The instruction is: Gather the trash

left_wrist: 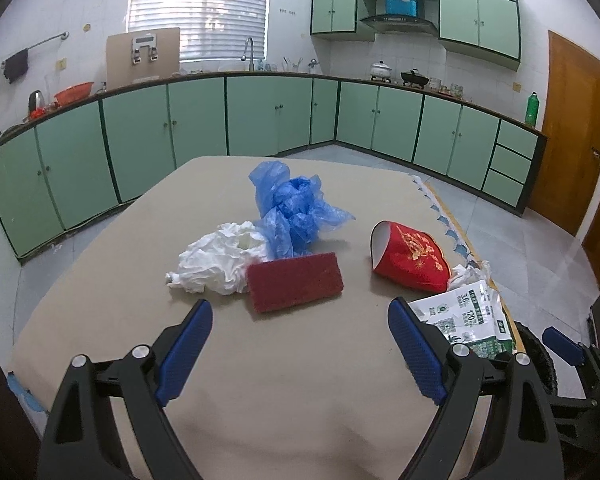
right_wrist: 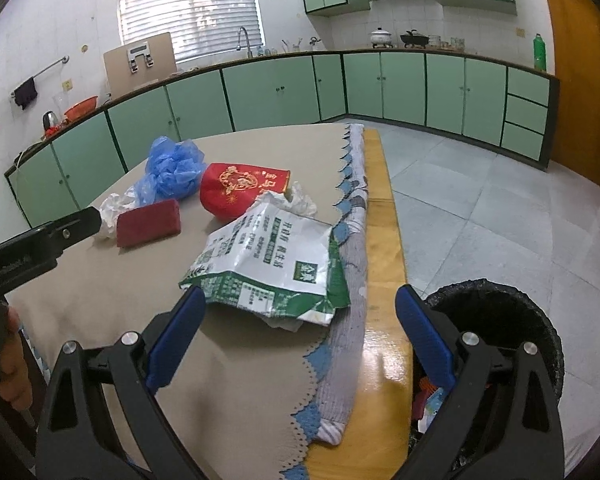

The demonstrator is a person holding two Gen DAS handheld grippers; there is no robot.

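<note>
On the beige tablecloth (left_wrist: 100, 272) lie a dark red sponge pad (left_wrist: 295, 281), crumpled white paper (left_wrist: 216, 258), a blue plastic bag (left_wrist: 292, 204), a tipped red paper cup (left_wrist: 412, 256) and a green-white wrapper (left_wrist: 472, 316). My left gripper (left_wrist: 300, 320) stands open just short of the red pad, nothing between its fingers. In the right wrist view the wrapper (right_wrist: 268, 264) lies just ahead of my open right gripper (right_wrist: 300, 308), with the red cup (right_wrist: 240, 192), the pad (right_wrist: 148, 222) and the blue bag (right_wrist: 172, 168) beyond. A black-lined trash bin (right_wrist: 512, 312) sits on the floor at the right.
The table's wooden edge (right_wrist: 384, 280) and a grey fringed cloth (right_wrist: 352, 248) run along its right side. A hand (right_wrist: 14, 372) holds the left gripper's body (right_wrist: 40, 240) at the left. Green cabinets (left_wrist: 268, 116), a wooden door (left_wrist: 576, 128) and tiled floor (right_wrist: 480, 216) surround the table.
</note>
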